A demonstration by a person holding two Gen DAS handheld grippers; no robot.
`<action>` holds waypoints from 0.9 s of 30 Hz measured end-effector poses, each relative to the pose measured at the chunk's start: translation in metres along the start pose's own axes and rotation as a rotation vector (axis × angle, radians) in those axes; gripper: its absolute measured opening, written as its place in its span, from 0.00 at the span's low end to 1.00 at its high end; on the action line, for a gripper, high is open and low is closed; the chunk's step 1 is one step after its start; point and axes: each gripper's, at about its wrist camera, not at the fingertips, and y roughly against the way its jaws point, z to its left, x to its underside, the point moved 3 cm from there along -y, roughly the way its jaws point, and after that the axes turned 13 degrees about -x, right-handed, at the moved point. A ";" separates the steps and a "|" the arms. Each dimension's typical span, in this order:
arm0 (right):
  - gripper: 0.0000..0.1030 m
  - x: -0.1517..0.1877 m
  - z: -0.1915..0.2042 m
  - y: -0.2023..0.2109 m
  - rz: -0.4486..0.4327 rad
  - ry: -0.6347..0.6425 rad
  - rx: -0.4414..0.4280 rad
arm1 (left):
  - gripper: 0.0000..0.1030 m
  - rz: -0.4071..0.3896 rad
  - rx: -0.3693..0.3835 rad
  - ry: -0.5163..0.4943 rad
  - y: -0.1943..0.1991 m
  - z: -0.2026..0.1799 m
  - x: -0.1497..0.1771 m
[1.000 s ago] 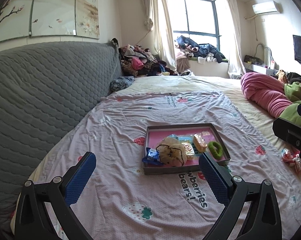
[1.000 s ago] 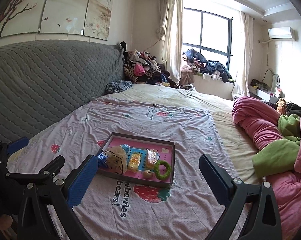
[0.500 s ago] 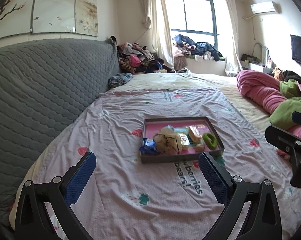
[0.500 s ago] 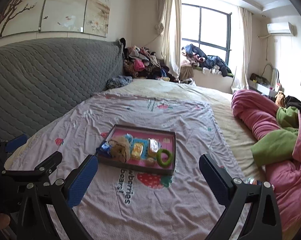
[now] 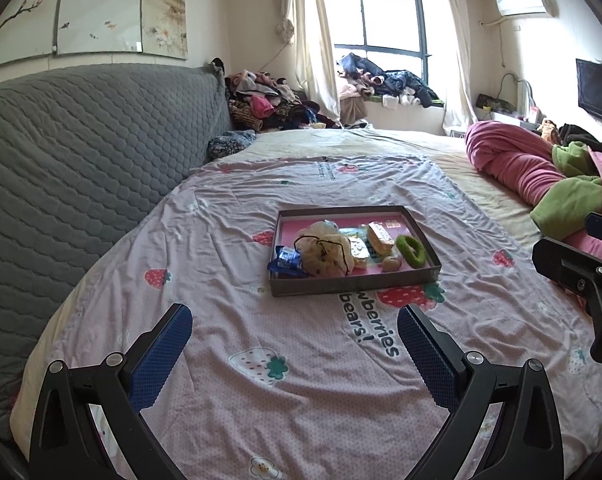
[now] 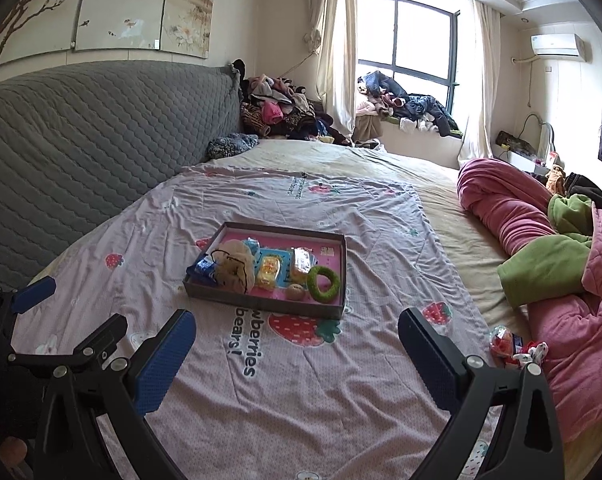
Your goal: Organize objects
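Note:
A shallow grey tray (image 5: 353, 285) (image 6: 261, 303) with a pink floor sits mid-bed on the strawberry-print sheet. Inside lie a beige drawstring pouch (image 5: 325, 254) (image 6: 235, 270), a blue packet (image 5: 285, 260) (image 6: 203, 270), yellow snack packets (image 6: 269, 271), an orange-topped packet (image 5: 381, 236), a green ring (image 5: 411, 251) (image 6: 323, 283) and a small tan ball (image 5: 391, 265). My left gripper (image 5: 295, 354) is open, well short of the tray. The right gripper (image 6: 297, 354) is open too, empty, nearer than the tray. A red and white wrapped item (image 6: 515, 346) lies loose on the sheet at right.
A grey quilted headboard (image 5: 73, 168) runs along the left. Pink and green blankets (image 6: 549, 248) are heaped on the right side of the bed. Clothes are piled at the far corner (image 5: 269, 104) and on the window sill (image 6: 405, 104). A TV (image 5: 599, 90) hangs at right.
Both grippers have drawn back from the tray, which now looks smaller and farther off. The loose wrapped item has come into the right wrist view. Both grippers stayed open.

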 end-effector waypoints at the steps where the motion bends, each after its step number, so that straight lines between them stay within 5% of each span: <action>1: 0.99 0.001 -0.001 -0.001 0.002 -0.001 -0.002 | 0.99 0.001 0.000 -0.002 -0.001 0.000 0.001; 27: 0.99 0.041 -0.009 -0.044 0.087 -0.016 -0.020 | 0.99 0.067 -0.001 -0.015 -0.041 -0.014 0.033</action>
